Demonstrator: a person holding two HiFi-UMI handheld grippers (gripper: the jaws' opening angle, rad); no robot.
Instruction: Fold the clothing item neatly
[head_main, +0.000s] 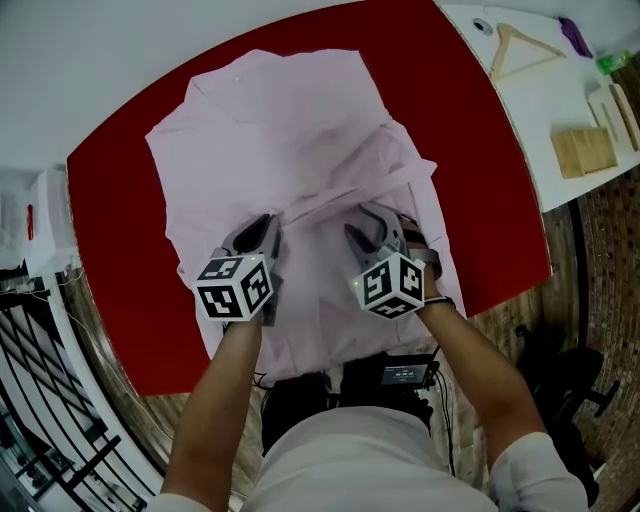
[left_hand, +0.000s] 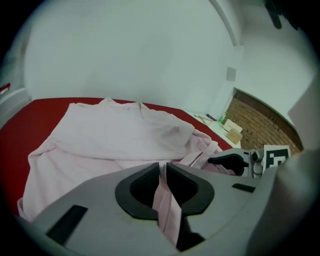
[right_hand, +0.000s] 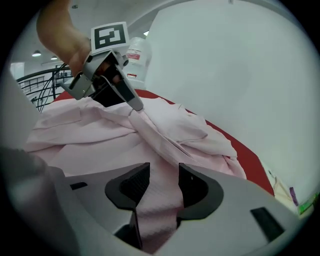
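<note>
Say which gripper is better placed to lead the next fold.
Left, probably: the left gripper pinches a thin edge of the pink shirt; the right gripper clamps a thicker bunch, jaws wider apart.

Pink shirt (head_main: 290, 140): one. Red table (head_main: 480, 170): one. Grippers: two, the left gripper (head_main: 268, 224) and the right gripper (head_main: 367, 222). Marker cubes (head_main: 235, 288): two, one per gripper. White side table (head_main: 540, 110): one. Wooden hanger (head_main: 503, 50): one. Purple item (head_main: 575, 35): one. Wooden blocks (head_main: 585, 152) on the side table: number not determinable.

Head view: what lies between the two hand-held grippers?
A bunched fold of the pink shirt runs from the left hand-held gripper to the right hand-held gripper, both shut on it, seen in the head view.
</note>
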